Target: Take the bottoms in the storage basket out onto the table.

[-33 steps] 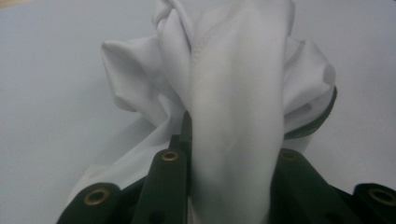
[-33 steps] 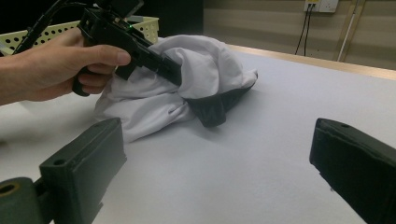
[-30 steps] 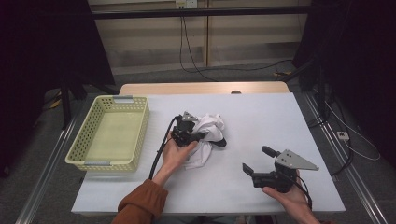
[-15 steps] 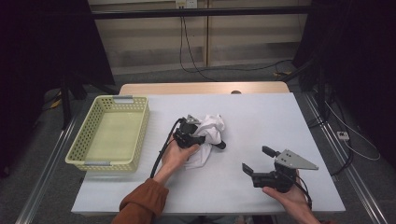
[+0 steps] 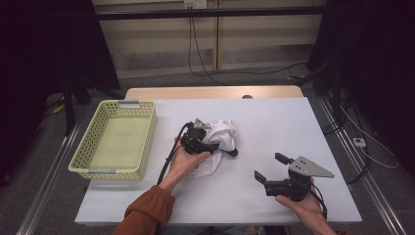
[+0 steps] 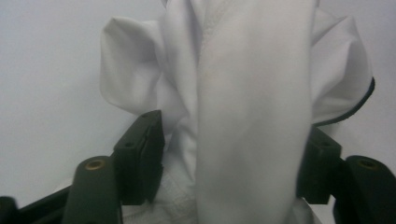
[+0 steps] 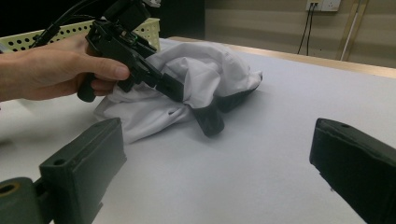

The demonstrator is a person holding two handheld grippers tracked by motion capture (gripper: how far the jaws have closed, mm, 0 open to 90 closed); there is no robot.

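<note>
A crumpled white cloth (image 5: 222, 132) with a dark edge lies at the middle of the white table (image 5: 274, 122). My left gripper (image 5: 222, 146) is pushed into it from the left. In the left gripper view its two black jaws stand wide apart, with a thick fold of the cloth (image 6: 252, 112) bunched between them. The right gripper view shows the left gripper (image 7: 191, 105) straddling the cloth (image 7: 205, 70), one jaw over it and one at its near edge. My right gripper (image 5: 270, 166) is held low at the front right, apart from the cloth. It (image 7: 215, 172) is open with nothing between its jaws.
A pale yellow mesh basket (image 5: 147, 142) stands at the left of the table, also seen behind the hand (image 7: 140, 28). Bare table lies between the cloth and my right gripper. Cables hang beyond the far edge.
My left hand and gripper have edged slightly right into the cloth, bunching it a little more. The right gripper has stayed put.
</note>
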